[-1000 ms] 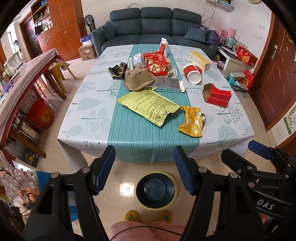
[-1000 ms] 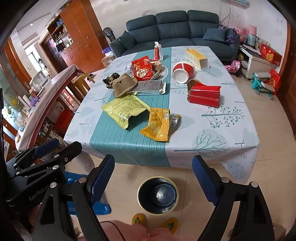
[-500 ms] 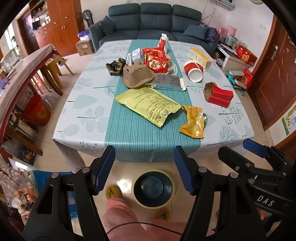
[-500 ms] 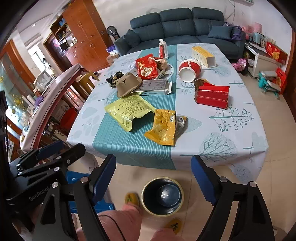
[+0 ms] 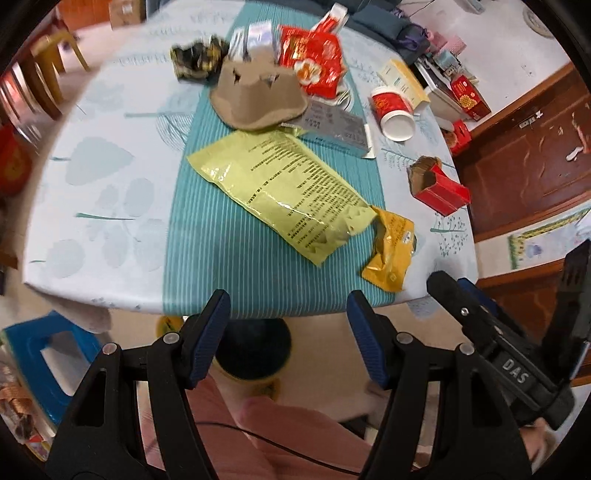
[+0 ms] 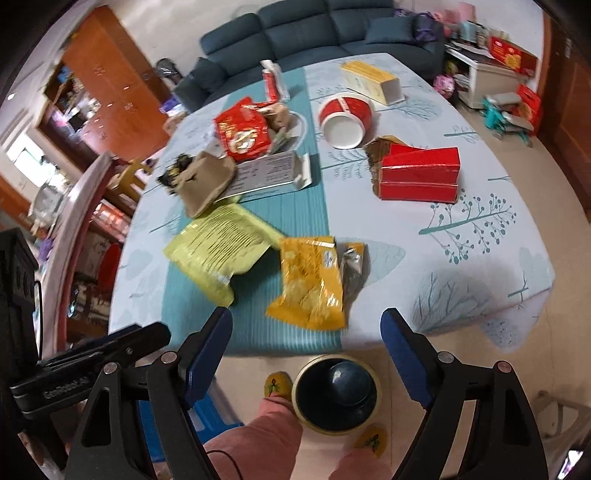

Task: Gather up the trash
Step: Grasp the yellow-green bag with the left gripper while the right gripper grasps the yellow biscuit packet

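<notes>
Trash lies across the table: a yellow-green pouch (image 5: pixel 284 195) in the middle, an orange snack bag (image 6: pixel 310 284) near the front edge, a brown paper tray (image 5: pixel 255 94), a red snack bag (image 5: pixel 314 59), a red-and-white cup (image 6: pixel 345 118) on its side and a red box (image 6: pixel 421 175). A dark bin with a yellow rim (image 6: pixel 334 393) stands on the floor below the table's front edge. My left gripper (image 5: pixel 288 336) hangs open over that edge with nothing between its fingers. My right gripper (image 6: pixel 306 358) is open and empty too, just short of the orange bag.
A person's pink-trousered legs (image 6: pixel 280 424) and yellow slippers (image 6: pixel 275 384) stand beside the bin. A blue stool (image 5: pixel 48 354) sits on the floor at the left. A yellow box (image 6: pixel 369 81) lies at the table's far side, a dark sofa (image 6: pixel 314 33) behind it.
Both grippers have come forward and tilted down toward the table, so the trash looks larger and closer. The person's leg has stepped forward next to the bin. Jaws unchanged.
</notes>
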Tool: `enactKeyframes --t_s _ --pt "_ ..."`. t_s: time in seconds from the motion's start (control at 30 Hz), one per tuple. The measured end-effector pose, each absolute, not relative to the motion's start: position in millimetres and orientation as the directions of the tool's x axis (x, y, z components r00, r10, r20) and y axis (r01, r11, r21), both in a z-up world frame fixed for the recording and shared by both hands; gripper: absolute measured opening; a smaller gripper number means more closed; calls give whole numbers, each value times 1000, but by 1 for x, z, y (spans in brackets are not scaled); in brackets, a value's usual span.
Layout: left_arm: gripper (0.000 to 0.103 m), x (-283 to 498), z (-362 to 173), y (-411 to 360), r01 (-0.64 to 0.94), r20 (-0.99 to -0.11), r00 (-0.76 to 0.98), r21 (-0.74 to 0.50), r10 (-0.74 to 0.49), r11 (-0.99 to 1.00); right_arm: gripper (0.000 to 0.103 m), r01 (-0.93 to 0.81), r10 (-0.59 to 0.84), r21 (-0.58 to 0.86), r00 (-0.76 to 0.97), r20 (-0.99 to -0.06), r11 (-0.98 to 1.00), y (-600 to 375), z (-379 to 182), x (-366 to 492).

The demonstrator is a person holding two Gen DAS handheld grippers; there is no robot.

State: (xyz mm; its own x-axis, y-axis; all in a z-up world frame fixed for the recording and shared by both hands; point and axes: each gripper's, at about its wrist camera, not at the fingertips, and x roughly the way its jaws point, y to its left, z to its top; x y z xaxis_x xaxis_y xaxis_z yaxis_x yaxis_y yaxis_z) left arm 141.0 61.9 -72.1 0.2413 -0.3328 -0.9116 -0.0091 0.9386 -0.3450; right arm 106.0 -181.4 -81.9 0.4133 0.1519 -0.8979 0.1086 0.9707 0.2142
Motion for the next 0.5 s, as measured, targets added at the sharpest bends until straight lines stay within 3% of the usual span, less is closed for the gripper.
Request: enactKeyframes --t_s 0.17,0.5 --pt "63 174 -100 69 -38 -904 161 -406 -396 913 83 160 75 144 376 -923 977 -175 -109 133" --pt "64 212 -138 71 -151 -887 131 -460 -443 875 64 189 6 67 308 -951 980 -168 -153 160"
